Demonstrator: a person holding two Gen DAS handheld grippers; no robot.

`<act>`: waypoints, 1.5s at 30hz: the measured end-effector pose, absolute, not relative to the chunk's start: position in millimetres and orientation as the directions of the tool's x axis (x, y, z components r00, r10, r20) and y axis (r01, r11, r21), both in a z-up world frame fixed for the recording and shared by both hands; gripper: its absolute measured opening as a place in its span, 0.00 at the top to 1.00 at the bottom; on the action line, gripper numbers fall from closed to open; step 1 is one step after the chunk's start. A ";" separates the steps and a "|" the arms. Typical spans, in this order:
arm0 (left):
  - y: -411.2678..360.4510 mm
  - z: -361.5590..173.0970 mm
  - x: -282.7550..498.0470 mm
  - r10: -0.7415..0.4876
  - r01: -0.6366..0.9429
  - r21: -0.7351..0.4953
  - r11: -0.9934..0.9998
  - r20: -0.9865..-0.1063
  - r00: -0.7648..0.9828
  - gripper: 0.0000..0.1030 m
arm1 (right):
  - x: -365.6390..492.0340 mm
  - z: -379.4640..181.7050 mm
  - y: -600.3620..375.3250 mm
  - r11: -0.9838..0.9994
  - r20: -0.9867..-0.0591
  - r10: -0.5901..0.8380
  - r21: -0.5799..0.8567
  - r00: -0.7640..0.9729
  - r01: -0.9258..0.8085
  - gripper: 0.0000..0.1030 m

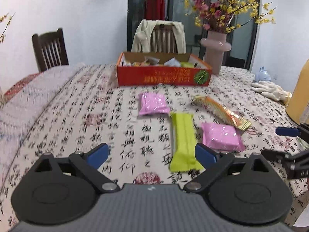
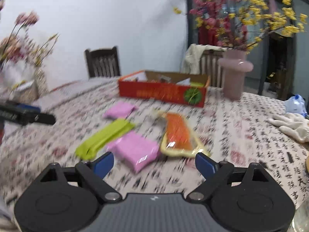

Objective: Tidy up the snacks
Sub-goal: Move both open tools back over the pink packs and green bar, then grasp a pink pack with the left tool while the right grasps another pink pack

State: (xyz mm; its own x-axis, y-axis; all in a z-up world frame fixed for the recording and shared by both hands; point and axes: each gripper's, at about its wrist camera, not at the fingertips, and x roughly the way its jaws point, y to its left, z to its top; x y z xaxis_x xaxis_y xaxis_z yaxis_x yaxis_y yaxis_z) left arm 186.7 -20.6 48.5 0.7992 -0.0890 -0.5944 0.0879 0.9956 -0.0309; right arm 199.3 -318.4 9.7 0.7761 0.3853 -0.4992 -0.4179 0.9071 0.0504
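Note:
An open orange-red cardboard box (image 1: 164, 76) (image 2: 162, 92) with snacks inside stands at the far middle of the table. In front of it lie two pink packets (image 1: 152, 104) (image 1: 222, 138), a green packet (image 1: 183, 145) and an orange-gold packet (image 1: 222, 112). My left gripper (image 1: 151, 151) hangs open just above the table, with the green packet's near end beside its right finger. My right gripper (image 2: 154, 159) is open too, close over the nearer pink packet (image 2: 135, 148) and the orange packet (image 2: 178, 137). Neither holds anything. Each gripper shows at the other view's edge (image 1: 282, 143) (image 2: 25, 114).
A pink vase (image 1: 215, 52) of flowers stands right of the box. White gloves (image 1: 270, 91) and a yellow container (image 1: 299, 92) lie at the right. Two wooden chairs (image 1: 50, 48) stand behind the table, one draped with cloth. A calligraphy-print cloth (image 1: 77, 116) covers the table.

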 end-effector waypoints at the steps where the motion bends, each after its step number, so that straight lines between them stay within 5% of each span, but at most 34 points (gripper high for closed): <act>1: -19.2 46.6 188.9 -0.085 0.081 -0.034 0.996 -0.599 0.796 0.05 | 197.0 5.3 -316.3 0.905 -0.510 0.379 0.031 0.772 -0.424 0.12; 17: -8.2 20.3 233.1 -0.127 0.096 -0.084 0.992 -0.659 0.742 0.05 | 232.6 -4.2 -277.0 0.845 -0.569 0.388 -0.095 0.725 -0.527 0.12; 23: -7.1 12.0 265.0 -0.170 0.137 -0.102 0.985 -0.677 0.716 0.05 | 271.1 -18.2 -249.7 0.797 -0.612 0.375 -0.172 0.697 -0.579 0.26; 28: -13.8 17.1 312.0 -0.207 0.191 -0.098 0.977 -0.666 0.717 0.06 | 305.2 -20.8 -244.7 0.794 -0.625 0.410 -0.113 0.664 -0.598 0.26; 35: -26.9 -3.4 386.0 -0.240 0.182 -0.158 0.971 -0.691 0.682 0.21 | 340.2 -18.3 -252.4 0.853 -0.631 0.392 -0.023 0.669 -0.521 0.27; 41: -31.2 -12.9 407.5 -0.215 0.166 -0.137 0.977 -0.665 0.715 0.22 | 358.7 -17.2 -255.7 0.856 -0.629 0.400 -0.004 0.667 -0.517 0.27; 45: -35.5 -12.9 405.1 -0.179 0.170 -0.078 0.982 -0.653 0.735 0.39 | 368.1 -22.3 -251.6 0.849 -0.632 0.414 0.007 0.655 -0.529 0.30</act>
